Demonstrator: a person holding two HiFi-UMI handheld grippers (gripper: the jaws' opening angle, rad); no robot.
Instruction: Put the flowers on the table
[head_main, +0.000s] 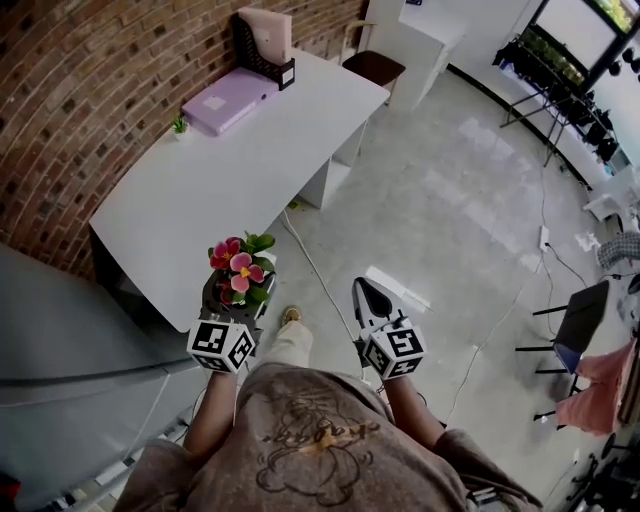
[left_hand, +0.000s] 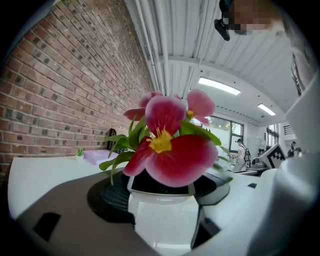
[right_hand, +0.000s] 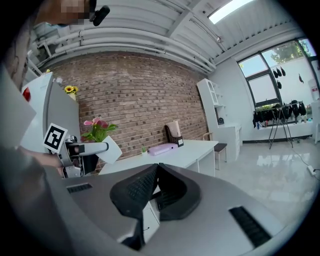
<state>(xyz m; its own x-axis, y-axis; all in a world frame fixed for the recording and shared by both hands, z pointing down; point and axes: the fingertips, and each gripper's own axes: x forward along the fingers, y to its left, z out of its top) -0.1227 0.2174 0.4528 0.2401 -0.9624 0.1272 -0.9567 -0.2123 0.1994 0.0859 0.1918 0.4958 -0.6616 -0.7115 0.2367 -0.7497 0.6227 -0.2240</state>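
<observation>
A small white pot (left_hand: 162, 215) of pink flowers (head_main: 238, 266) with green leaves is held in my left gripper (head_main: 240, 295), which is shut on the pot. It hangs in the air just off the near end of the long white table (head_main: 240, 170). The pink flowers (left_hand: 167, 145) fill the left gripper view; the flowers (right_hand: 97, 127) also show at the left of the right gripper view. My right gripper (head_main: 368, 296) is shut with nothing in it, over the floor to the right of the pot; its jaws meet in the right gripper view (right_hand: 156, 170).
On the table's far end lie a lilac folder (head_main: 228, 98), a black file holder (head_main: 264, 45) and a tiny green plant (head_main: 180, 125). A brick wall (head_main: 90, 80) runs behind. A grey cabinet (head_main: 60, 340) stands at the left, and a white cable (head_main: 315, 275) trails on the floor.
</observation>
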